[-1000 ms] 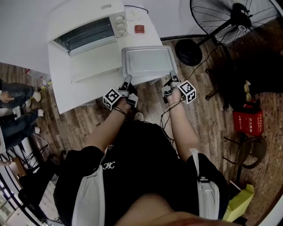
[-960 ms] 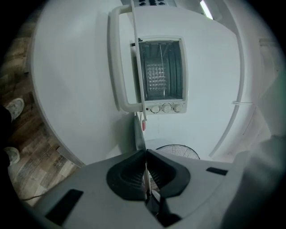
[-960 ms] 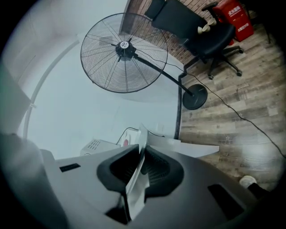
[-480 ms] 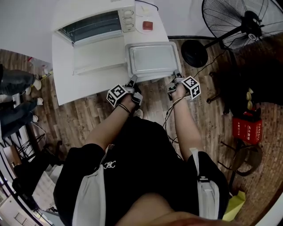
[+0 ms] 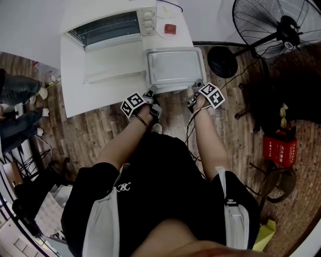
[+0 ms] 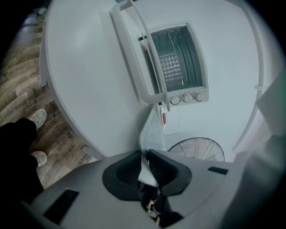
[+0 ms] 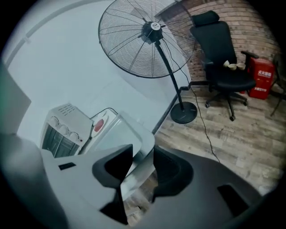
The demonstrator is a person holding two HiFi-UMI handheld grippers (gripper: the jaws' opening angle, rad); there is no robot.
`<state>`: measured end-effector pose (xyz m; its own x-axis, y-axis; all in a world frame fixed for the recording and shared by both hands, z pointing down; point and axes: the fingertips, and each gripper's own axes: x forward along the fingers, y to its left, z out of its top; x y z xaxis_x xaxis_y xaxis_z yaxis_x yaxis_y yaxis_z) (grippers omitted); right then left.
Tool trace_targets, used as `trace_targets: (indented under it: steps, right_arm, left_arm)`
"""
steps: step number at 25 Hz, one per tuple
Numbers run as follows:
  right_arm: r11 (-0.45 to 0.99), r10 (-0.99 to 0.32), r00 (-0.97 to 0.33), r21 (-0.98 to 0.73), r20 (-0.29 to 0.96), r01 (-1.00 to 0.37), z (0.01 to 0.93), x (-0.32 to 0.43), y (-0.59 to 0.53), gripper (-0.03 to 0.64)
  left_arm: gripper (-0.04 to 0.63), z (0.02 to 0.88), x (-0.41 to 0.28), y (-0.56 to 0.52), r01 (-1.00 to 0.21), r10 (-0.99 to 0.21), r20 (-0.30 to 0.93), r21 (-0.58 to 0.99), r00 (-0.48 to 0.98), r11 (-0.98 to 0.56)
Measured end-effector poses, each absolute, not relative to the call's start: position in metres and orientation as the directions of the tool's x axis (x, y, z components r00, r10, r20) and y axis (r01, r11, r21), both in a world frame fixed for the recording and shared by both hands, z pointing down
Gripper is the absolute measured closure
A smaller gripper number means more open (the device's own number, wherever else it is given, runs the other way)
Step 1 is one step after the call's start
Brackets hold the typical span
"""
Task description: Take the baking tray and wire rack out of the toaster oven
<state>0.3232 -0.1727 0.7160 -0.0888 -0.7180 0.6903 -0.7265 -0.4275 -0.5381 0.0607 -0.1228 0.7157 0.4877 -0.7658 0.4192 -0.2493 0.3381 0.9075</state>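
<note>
The white table (image 5: 95,98) bears the toaster oven (image 5: 108,25), door open, with the baking tray (image 5: 173,65) flat beside that door. The left gripper (image 5: 150,92) and right gripper (image 5: 194,90) have just been opening, their jaws parted around the tray's near rim, the right's wider.

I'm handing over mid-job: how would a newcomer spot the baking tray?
Find the white table with the white toaster oven at its back. Right of the oven's dropped-open door lies the shallow rectangular silvery metal baking tray, the only shiny grey thing on the tabletop.
</note>
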Motion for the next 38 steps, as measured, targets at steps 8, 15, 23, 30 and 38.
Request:
trace_targets:
  steps: [8, 15, 23, 30, 38]
  right_arm:
    - [-0.417, -0.736, -0.003, -0.458, 0.677, -0.785, 0.706, 0.337, -0.171, 0.379]
    - [-0.265, -0.843, 0.018, -0.386, 0.538, -0.883, 0.662, 0.323, -0.165, 0.588]
    - [0.116, -0.937, -0.178, -0.215, 0.300, -0.970, 0.575, 0.246, -0.174, 0.614]
    - [0.317, -0.936, -0.327, -0.096, 0.129, -0.944, 0.497, 0.177, -0.179, 0.614]
    - [0.490, -0.869, -0.494, -0.093, 0.030, -0.867, 0.447, 0.081, -0.191, 0.614]
  left_arm:
    - [0.462, 0.713, 0.045, -0.116, -0.443, -0.718, 0.538, 0.826, 0.440, 0.348]
    - [0.451, 0.686, 0.028, -0.113, -0.666, -0.719, 0.569, 0.719, 0.399, 0.200]
    - [0.577, 0.600, 0.034, -0.131, -0.923, -0.822, 0.444, 0.298, 0.358, -0.241]
    - [0.578, 0.522, 0.017, -0.139, -0.943, -0.906, 0.269, 0.146, 0.327, -0.298]
    - [0.578, 0.464, -0.054, -0.143, -0.979, -0.968, 0.154, 0.092, 0.197, -0.184]
